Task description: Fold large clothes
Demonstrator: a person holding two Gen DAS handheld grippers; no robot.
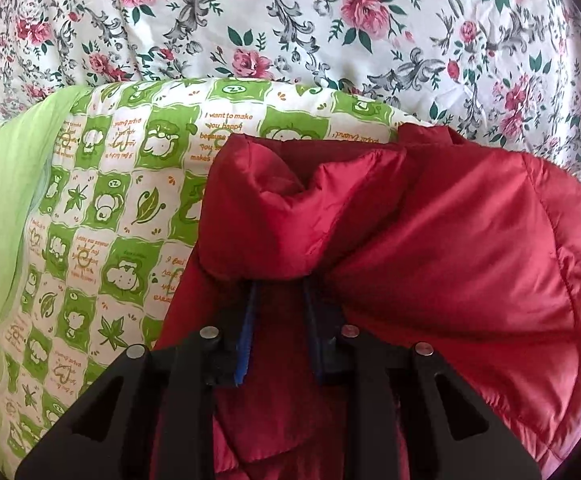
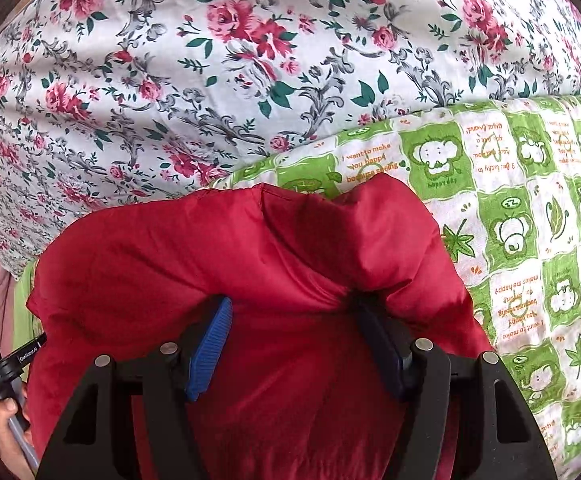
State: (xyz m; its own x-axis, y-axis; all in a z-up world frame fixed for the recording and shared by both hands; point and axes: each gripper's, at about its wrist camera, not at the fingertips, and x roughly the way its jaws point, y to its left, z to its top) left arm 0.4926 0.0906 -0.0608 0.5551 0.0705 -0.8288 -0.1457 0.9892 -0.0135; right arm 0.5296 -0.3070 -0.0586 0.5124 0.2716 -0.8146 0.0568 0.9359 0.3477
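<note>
We hold a puffy red jacket (image 1: pixel 430 240) over the green quilt (image 1: pixel 102 208), which lies on the flowery sheet (image 1: pixel 290 20). Our left gripper (image 1: pixel 278 280) pinches a bunch of red cloth between its nearly closed fingers. Our right gripper (image 2: pixel 290 304) has its fingers wider apart, squeezing a thick fold. To fold well, we think both hands should go down together and lay the jacket flat on the quilt. The jacket seems to stretch sideways from one hand to the other, but we cannot tell where its collar points
</note>
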